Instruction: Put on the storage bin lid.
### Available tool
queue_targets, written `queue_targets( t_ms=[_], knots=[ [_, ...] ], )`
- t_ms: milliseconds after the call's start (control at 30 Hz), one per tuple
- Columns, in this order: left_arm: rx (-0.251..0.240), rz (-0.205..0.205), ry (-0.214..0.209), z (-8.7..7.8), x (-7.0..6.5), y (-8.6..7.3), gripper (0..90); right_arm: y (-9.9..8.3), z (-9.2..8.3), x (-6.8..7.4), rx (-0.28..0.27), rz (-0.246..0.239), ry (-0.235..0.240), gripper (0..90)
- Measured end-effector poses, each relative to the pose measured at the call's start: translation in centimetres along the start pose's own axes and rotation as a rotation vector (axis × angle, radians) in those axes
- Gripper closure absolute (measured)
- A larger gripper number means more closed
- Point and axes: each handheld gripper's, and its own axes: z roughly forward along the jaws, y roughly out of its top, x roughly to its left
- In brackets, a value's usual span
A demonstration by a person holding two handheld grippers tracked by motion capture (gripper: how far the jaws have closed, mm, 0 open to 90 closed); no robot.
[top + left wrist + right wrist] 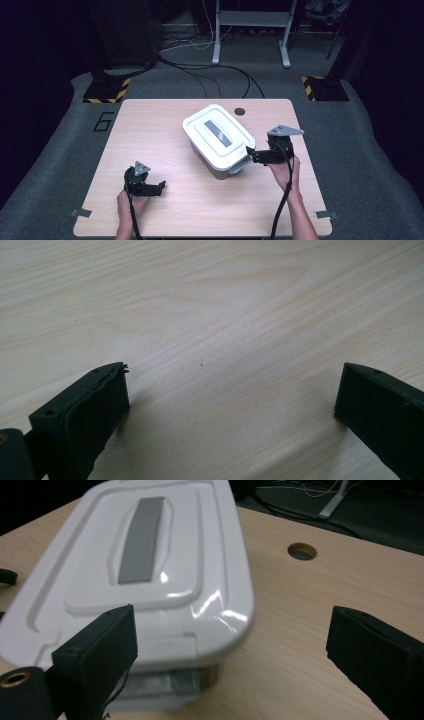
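On the pale wooden table [150, 125], right of centre, we see a lidded white plastic storage box [218, 139]: stiff, slick, probably light, best gripped under its rim. Right gripper [251, 154] gapes empty beside it; left gripper [159, 188] rests spread, near-left.

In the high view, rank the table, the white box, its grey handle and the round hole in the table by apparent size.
1. table
2. white box
3. grey handle
4. round hole, though it lies farther from the camera, so this last gap is less sure.
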Motion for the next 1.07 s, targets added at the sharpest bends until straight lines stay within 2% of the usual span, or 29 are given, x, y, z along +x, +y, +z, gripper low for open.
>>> queue_targets(
  t_ms=[267,467,600,700,767,867,1000,1067],
  knots=[
    [-0.001,0.001,-0.001,0.0,0.0,0.0,0.2,-6.5,-1.8,-1.8,0.019,0.063,-0.08,3.3],
    [0.0,0.001,-0.001,0.0,0.0,0.0,0.2,-11.4,-1.3,-2.9,0.07,0.13,-0.115,3.2],
    [0.0,0.001,-0.001,0.0,0.0,0.0,0.2,-14.0,-0.6,-3.3,0.109,0.148,-0.138,2.6],
    [0.0,0.001,-0.001,0.0,0.0,0.0,0.2,-15.1,-0.3,-3.4,0.106,0.15,-0.156,1.9],
    [-0.001,0.0,0.0,0.0,0.0,0.0,0.1,-15.5,-0.2,-3.3,0.125,0.148,-0.179,1.0],
    [0.001,0.001,0.0,0.0,0.0,0.0,0.0,-15.6,-0.1,-3.1,0.126,0.117,-0.206,1.2],
    [0.001,0.001,-0.001,0.0,0.0,0.0,0.0,-15.5,0.6,-3.2,0.197,0.102,-0.193,0.0],
    [0.003,0.001,-0.003,0.0,0.0,0.0,0.0,-15.4,0.7,-3.0,0.201,0.097,-0.193,0.0]
  ],
)
